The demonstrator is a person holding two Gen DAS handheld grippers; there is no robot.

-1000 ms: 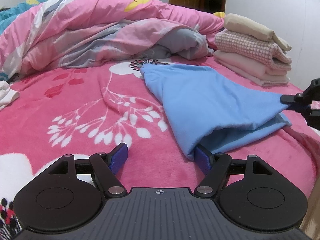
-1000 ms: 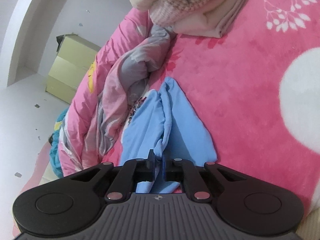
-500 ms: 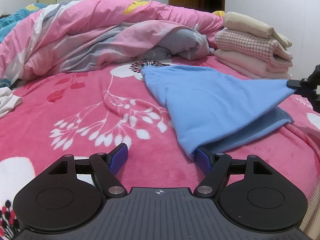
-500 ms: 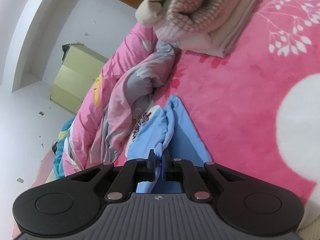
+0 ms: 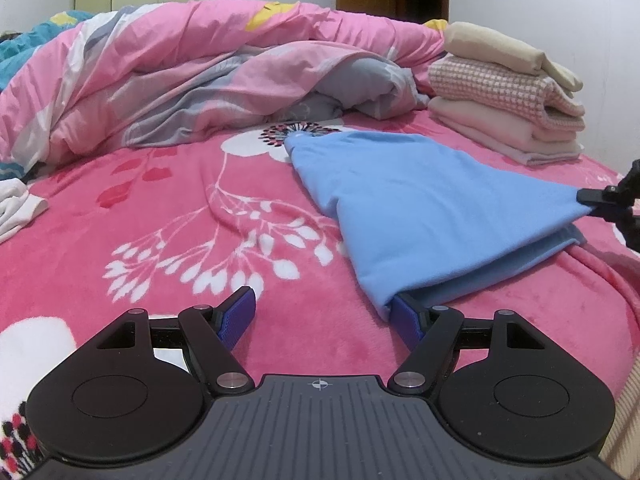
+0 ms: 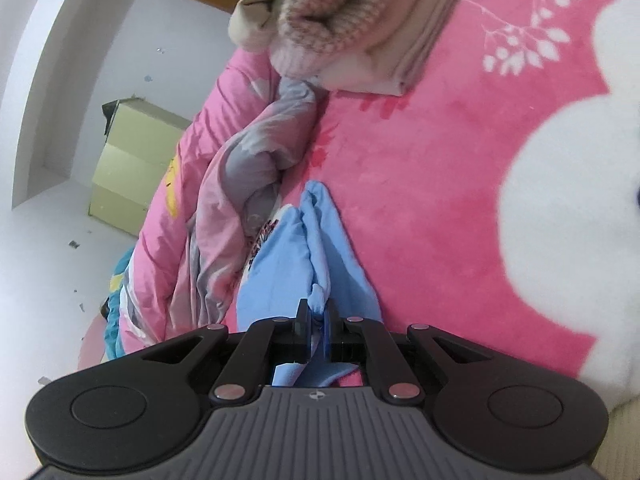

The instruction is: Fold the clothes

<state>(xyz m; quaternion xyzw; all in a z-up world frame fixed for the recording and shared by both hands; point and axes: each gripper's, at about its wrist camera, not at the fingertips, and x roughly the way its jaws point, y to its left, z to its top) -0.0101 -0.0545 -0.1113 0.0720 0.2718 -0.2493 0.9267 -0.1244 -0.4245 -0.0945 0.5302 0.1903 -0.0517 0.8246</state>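
While right gripper (image 6: 316,322) pinches blue garment (image 5: 420,208) corner, left gripper (image 5: 320,316) gapes wide: risk of slip, fold collapsing.

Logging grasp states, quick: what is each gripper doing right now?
Left gripper: open, its right finger tucked under the blue garment, gripping nothing.
Right gripper: closed, pinching a corner of the blue garment.
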